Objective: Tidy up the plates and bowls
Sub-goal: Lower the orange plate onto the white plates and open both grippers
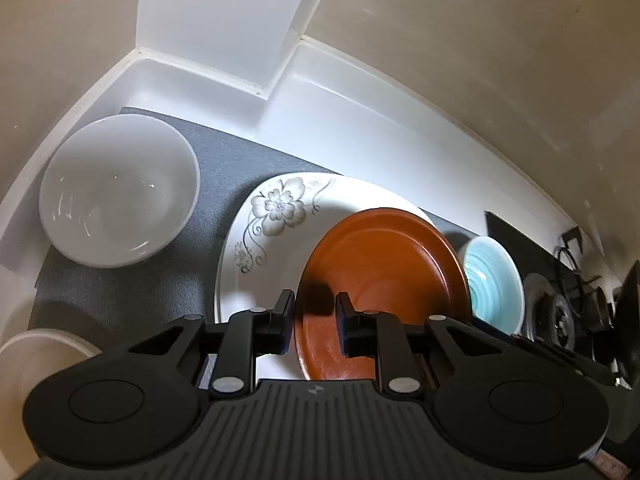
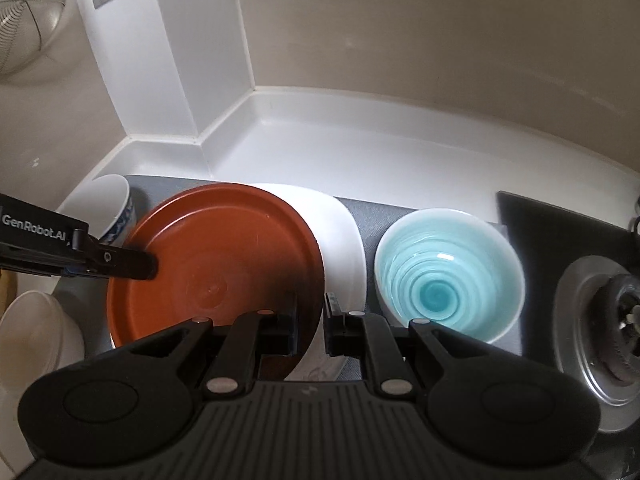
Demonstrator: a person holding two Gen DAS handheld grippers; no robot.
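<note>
A brown plate lies on a white floral plate on a grey mat. My left gripper straddles the brown plate's left rim, jaws apart with a gap to the rim. It also shows in the right wrist view. My right gripper straddles the brown plate's right rim, jaws apart. A turquoise bowl stands right of the plates. A white bowl stands at the left.
A blue-patterned white cup stands behind the left gripper. A cream bowl sits at the near left. A gas stove burner is at the right. White counter ledge and walls close the back.
</note>
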